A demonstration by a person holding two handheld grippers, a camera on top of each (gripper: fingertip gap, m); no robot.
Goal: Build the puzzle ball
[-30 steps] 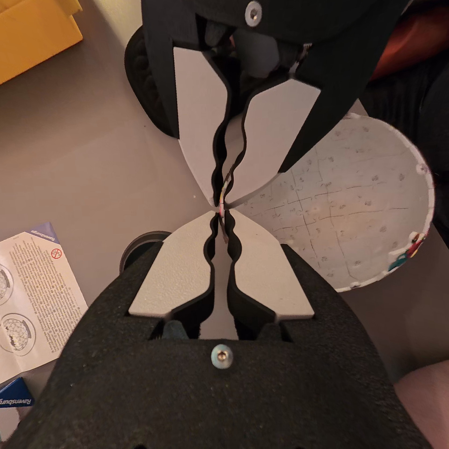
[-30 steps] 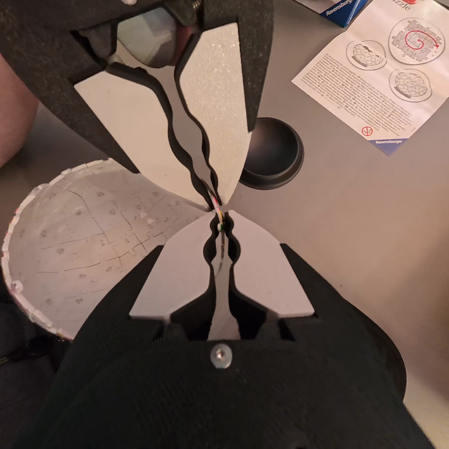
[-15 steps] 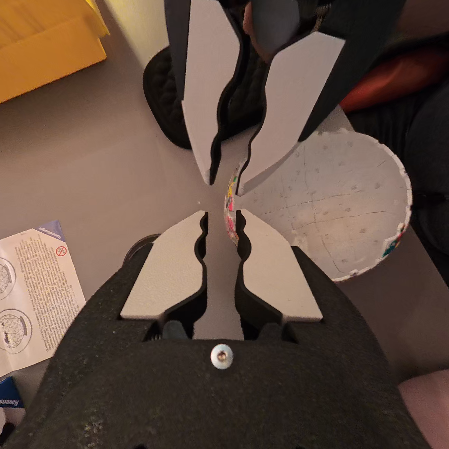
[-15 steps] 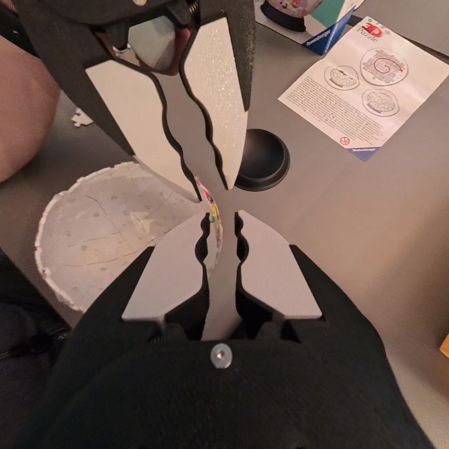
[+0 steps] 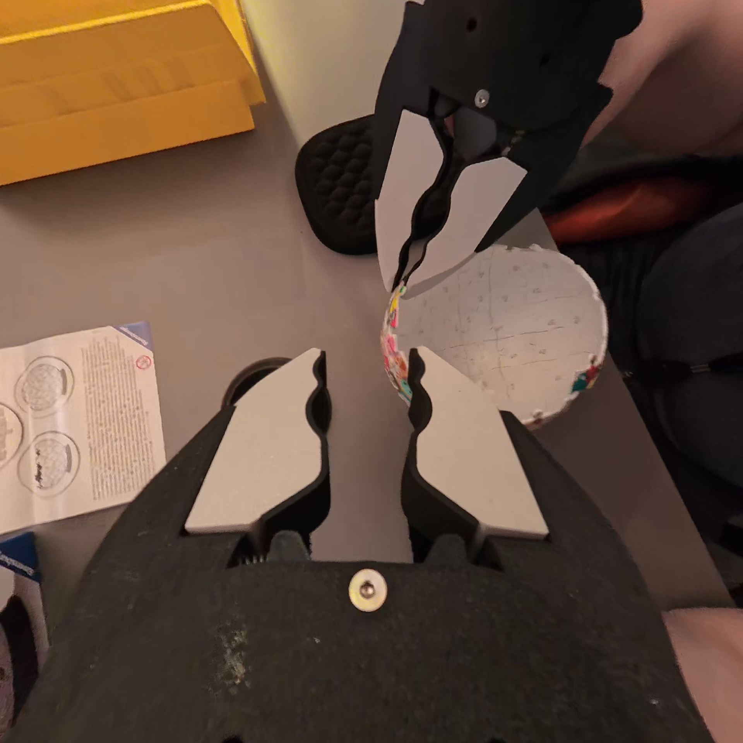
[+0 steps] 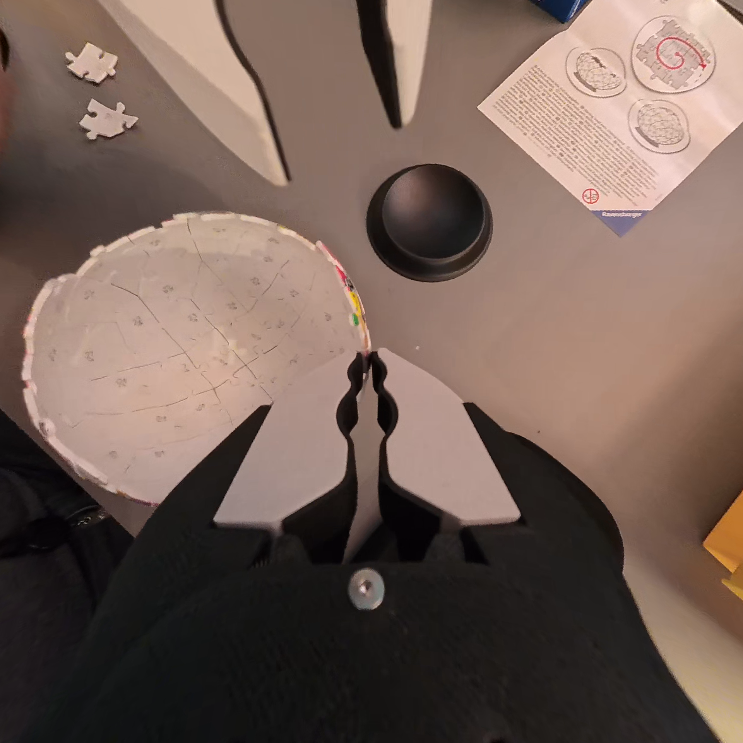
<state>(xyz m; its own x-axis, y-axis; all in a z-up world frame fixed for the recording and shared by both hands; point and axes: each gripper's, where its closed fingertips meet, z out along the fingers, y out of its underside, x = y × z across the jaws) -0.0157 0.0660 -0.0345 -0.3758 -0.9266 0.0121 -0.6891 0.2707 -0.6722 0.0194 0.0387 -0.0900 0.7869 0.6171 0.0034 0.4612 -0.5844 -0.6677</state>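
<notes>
The half-built puzzle ball is an open bowl of joined pieces, white inside and colourful outside, lying on the grey table. It also shows in the left wrist view. My right gripper is shut on the bowl's near-right rim; in the left wrist view its tips pinch the rim's far-left edge. My left gripper is open and empty, just left of the bowl and apart from it; it shows open at the top of the right wrist view. Two loose white pieces lie beyond the bowl.
A black round stand sits right of the bowl, half hidden in the left wrist view. An instruction leaflet and a blue box lie farther off. A yellow box and a black pad are at the back. The table edge runs by the bowl. The gap from one gripper's tips to the other's is roughly 8 cm.
A second ago both grippers pinched the bowl's rim tip to tip. Both then opened. Now the left has drawn back and opened wider, and the right has shut on the rim again.
</notes>
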